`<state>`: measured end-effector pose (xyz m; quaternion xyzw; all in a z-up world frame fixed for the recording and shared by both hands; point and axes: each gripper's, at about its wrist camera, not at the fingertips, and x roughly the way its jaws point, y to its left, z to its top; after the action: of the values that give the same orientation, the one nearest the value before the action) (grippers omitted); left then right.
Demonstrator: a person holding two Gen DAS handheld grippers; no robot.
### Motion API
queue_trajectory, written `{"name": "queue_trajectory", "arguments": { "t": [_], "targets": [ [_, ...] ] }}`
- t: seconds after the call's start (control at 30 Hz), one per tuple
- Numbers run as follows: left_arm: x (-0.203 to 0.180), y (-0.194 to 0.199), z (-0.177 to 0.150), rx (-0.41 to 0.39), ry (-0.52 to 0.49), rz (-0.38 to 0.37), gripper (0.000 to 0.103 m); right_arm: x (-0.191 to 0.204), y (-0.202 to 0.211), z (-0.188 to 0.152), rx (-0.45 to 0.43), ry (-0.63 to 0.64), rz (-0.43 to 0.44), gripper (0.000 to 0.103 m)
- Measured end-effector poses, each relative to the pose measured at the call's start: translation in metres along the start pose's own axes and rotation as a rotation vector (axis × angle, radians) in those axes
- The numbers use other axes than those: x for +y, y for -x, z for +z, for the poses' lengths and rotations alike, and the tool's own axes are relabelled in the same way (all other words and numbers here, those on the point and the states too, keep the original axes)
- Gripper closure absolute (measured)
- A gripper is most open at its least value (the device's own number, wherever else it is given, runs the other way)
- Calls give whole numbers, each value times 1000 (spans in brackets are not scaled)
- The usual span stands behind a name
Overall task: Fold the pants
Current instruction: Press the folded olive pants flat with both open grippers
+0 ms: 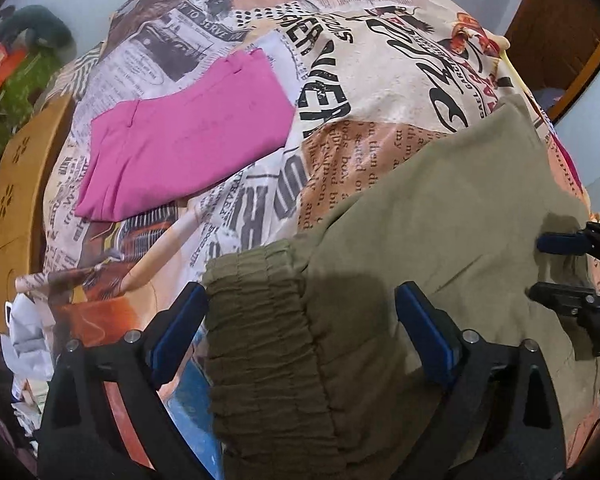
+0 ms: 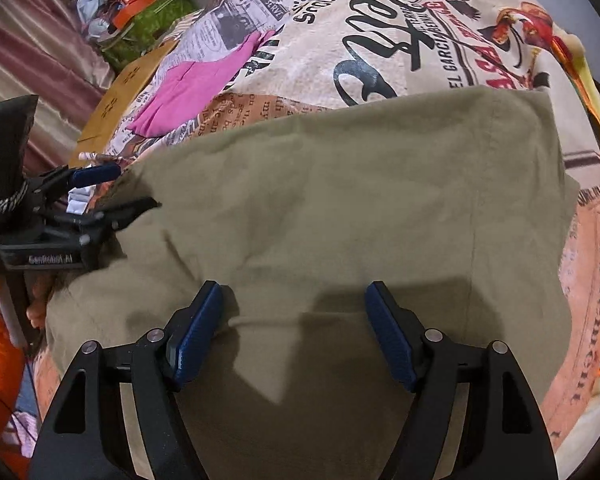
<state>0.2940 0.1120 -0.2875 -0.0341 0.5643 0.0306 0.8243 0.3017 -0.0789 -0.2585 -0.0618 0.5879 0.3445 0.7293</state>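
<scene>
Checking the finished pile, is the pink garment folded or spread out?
Folded. The pink garment lies as a compact flat block with layered edges on the printed bedsheet.

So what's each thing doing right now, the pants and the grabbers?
Green pants: folded, lying flat on the bedsheet.
Pink pants: folded, lying apart from the green ones.
Left gripper: open over the stretchy waistband, not pinching.
Right gripper: open over the green pants, holding nothing.
</scene>
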Motion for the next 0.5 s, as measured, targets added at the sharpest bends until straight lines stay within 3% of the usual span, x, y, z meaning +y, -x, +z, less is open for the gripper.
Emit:
{"name": "queue_trajectory", "arguments": {
  "t": [0.27, 0.5],
  "targets": [
    [-6, 22, -16, -47, -33, 73, 7, 3, 16, -22, -26, -14, -34, 31],
    [-8, 37, -32, -56, -21, 74, 7, 3, 31, -45, -43, -34, -70, 26]
  ]
}}
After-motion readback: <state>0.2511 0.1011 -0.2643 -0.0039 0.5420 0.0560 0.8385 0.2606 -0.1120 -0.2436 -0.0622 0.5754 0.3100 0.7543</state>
